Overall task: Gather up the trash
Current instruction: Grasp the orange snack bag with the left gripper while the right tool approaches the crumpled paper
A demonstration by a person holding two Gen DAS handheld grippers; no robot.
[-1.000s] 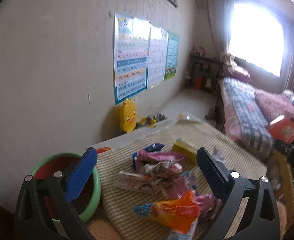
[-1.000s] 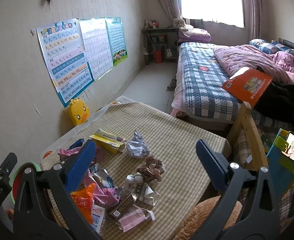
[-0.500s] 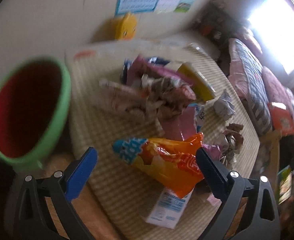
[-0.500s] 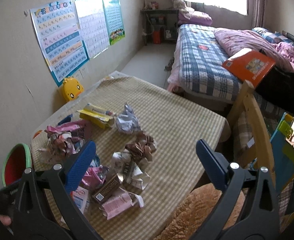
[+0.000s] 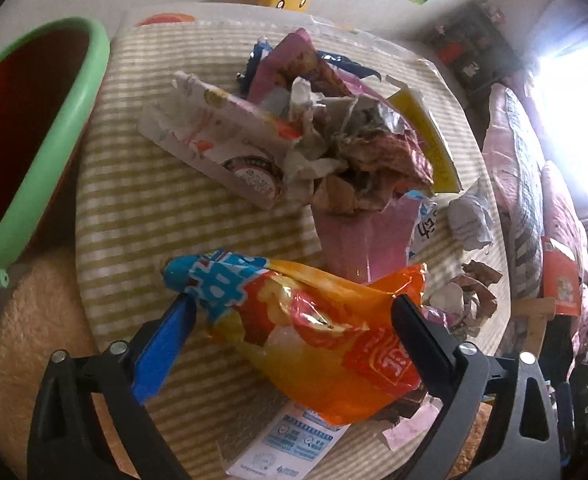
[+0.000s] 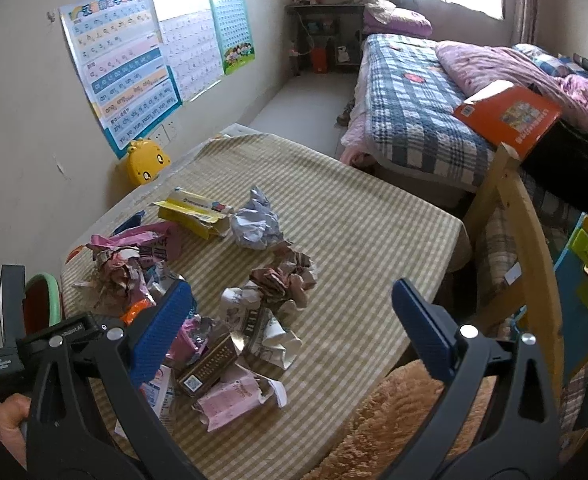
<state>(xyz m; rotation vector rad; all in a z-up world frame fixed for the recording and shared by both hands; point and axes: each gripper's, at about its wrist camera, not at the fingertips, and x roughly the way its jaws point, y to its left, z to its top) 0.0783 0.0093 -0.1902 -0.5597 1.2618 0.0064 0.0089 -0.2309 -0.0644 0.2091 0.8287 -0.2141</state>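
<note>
On the table [image 6: 374, 216]: we see wrappers and crumpled paper heaped on the striped cloth.
Left gripper [image 5: 294, 312]: spread wide, jaws just closing around the orange snack bag [image 5: 326, 344], not yet pinching it.
Right gripper [image 6: 289, 312]: released, holding nothing.
Bin [image 5: 65, 120]: green-rimmed, beside the table.

You are looking at a glossy, crinkled foil snack bag [image 5: 314, 332], crumpled matt paper [image 6: 255, 222], a woven striped cloth [image 6: 366, 232] and a smooth plastic bin [image 5: 53, 128].
</note>
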